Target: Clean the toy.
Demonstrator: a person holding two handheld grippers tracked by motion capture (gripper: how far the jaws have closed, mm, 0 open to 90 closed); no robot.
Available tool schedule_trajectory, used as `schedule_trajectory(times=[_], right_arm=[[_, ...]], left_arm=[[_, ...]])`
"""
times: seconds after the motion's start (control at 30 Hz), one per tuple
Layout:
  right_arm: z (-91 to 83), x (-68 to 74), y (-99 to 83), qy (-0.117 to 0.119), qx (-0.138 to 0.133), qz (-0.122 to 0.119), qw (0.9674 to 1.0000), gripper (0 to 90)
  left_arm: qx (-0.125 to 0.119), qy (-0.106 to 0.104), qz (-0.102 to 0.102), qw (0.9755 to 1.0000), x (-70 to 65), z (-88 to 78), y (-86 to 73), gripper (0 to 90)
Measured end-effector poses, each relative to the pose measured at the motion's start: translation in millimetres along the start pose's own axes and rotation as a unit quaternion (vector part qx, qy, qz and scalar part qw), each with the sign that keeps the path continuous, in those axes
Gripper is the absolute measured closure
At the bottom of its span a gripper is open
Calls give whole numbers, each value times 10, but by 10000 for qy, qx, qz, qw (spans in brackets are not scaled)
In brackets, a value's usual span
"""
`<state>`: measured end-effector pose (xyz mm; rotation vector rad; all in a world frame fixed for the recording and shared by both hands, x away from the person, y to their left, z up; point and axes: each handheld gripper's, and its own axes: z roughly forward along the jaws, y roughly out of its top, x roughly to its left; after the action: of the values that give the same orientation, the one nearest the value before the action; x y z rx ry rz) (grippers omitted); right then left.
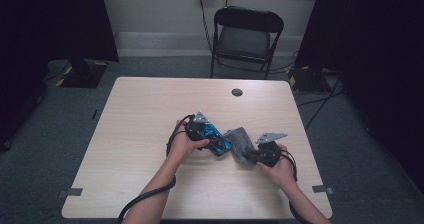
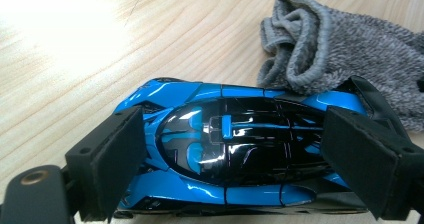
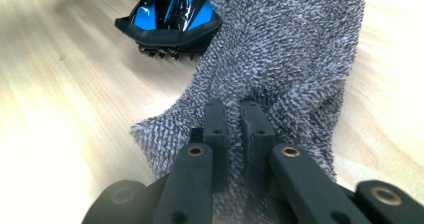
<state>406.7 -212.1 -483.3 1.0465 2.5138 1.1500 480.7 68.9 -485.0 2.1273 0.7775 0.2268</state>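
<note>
table (image 1: 140,134): pale wood top, seen from above in the high view; the work sits right of its middle, toward the near edge.
left gripper (image 1: 202,129): held in the person's left hand, grey plate on top, cable trailing off toward the near edge.
left jaws: clamped on the car, one pad against each end of it, as the left gripper view shows.
car (image 2: 225,149): blue and black toy car, glossy roof up, lying across that view between the two pads; wheels on the table as far as can be told.
car, high view: just right of the left hand, touching the sock.
sock (image 3: 280,59): grey fuzzy sock, lying on the table between the two grippers; its ribbed open cuff is bunched up against one end of the car in the left gripper view.
right gripper (image 1: 261,155): held in the person's right hand, grey plate on top, at the sock's near right end.
right jaws: together, pinching a fold of the sock between the pads, as the right gripper view shows.
sock vs car, right gripper view: the sock runs away from the jaws up to the car's end, which it overlaps.
chair (image 1: 245,36): dark folding chair past the far edge, well apart from the work.
hole (image 1: 237,92): small dark round spot on the table near its far edge.
</note>
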Motion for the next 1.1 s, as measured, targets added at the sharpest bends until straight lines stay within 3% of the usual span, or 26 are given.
schedule_trajectory(times=[0.57,1.1], right_arm=[[-154,48,-121,90,32,-10,10000,835],[-453,41,-265,127,-32,109,9999,837]], left_arm=[[18,-2,20,10000,4,-2,2,111],[3,9,1,10000,2,-3,-1,113]])
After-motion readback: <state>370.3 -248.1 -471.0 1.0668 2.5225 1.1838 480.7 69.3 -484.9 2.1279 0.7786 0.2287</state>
